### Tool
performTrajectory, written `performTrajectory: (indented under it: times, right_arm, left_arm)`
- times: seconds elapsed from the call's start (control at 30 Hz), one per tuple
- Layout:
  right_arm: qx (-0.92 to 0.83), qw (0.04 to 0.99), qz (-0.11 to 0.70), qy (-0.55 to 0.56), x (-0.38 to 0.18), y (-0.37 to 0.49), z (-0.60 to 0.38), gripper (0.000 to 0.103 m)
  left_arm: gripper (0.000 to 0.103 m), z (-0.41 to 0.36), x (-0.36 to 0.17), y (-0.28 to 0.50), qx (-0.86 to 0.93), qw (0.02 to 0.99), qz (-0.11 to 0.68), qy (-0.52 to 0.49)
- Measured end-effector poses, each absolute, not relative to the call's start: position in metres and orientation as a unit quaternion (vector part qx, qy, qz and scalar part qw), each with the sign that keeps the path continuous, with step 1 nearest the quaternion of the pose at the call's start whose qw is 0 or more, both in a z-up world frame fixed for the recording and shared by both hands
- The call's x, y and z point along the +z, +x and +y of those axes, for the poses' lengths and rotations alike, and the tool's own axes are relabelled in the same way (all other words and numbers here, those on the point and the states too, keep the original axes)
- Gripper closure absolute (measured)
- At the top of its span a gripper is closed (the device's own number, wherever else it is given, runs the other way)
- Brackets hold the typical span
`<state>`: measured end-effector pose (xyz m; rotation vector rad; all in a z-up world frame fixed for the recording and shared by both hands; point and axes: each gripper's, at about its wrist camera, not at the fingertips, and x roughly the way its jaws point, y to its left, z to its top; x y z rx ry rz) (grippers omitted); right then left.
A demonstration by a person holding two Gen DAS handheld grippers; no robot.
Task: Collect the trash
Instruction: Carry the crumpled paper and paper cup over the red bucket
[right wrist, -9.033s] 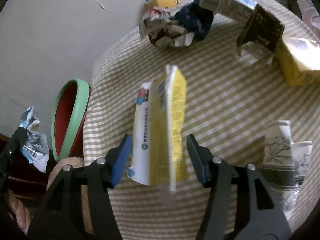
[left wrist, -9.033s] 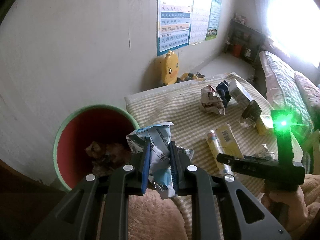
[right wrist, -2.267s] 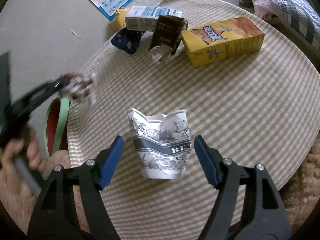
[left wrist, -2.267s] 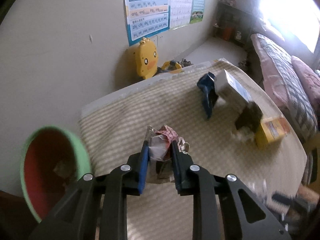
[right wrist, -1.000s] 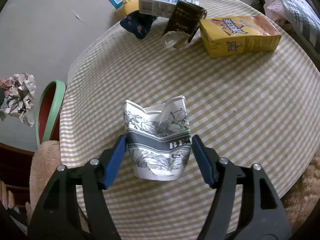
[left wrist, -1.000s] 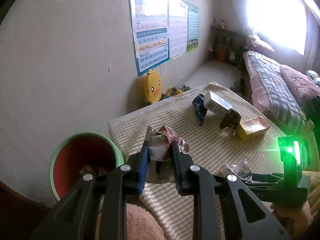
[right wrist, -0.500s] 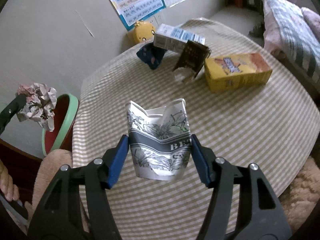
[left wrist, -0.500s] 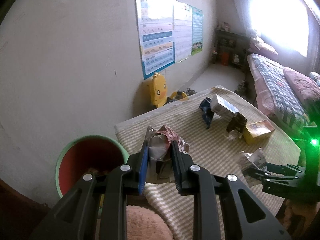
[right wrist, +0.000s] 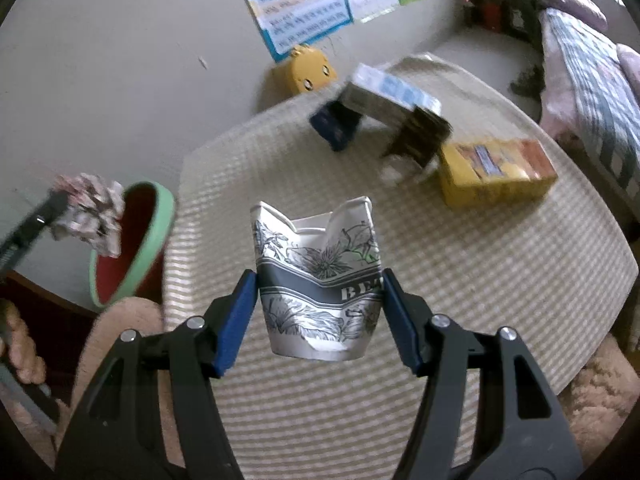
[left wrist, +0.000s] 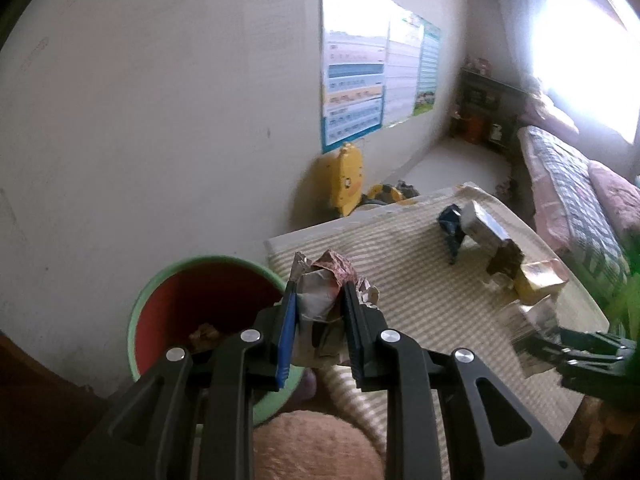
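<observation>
My left gripper is shut on a crumpled paper ball, held over the near rim of a green bin with a red inside; the same ball shows at the left of the right wrist view, beside the bin. My right gripper is shut on a crushed white paper cup with grey flower print, lifted above the striped round table. In the left wrist view that gripper and cup are at the right edge.
At the table's far side lie a dark blue wrapper, a white and blue carton, a black packet and a yellow box. A yellow duck toy stands against the wall, a bed at right. Crumpled trash lies in the bin.
The right gripper has closed onto the paper cup and lifted it off the table. The left gripper has carried the paper ball leftward toward the bin.
</observation>
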<state>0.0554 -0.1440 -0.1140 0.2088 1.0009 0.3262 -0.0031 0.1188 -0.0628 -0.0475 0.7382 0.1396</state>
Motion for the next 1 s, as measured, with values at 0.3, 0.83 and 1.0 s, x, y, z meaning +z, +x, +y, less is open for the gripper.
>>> performTrajectory:
  times: [0.3, 0.83, 1.0]
  right_arm:
    - [0.204, 0.870, 0.432, 0.125, -0.066, 0.056, -0.096, 0.042]
    - [0.245, 0.857, 0.445, 0.089, -0.060, 0.056, -0.035, 0.042]
    - [0.260, 0.851, 0.450, 0.078, -0.061, 0.056, -0.009, 0.042]
  left_arm:
    - [0.083, 0.158, -0.061, -0.009, 0.103, 0.929, 0.353, -0.040]
    - [0.082, 0.215, -0.081, -0.016, 0.147, 0.916, 0.365, -0.076]
    - [0.082, 0.233, -0.091, -0.018, 0.155, 0.910, 0.375, -0.081]
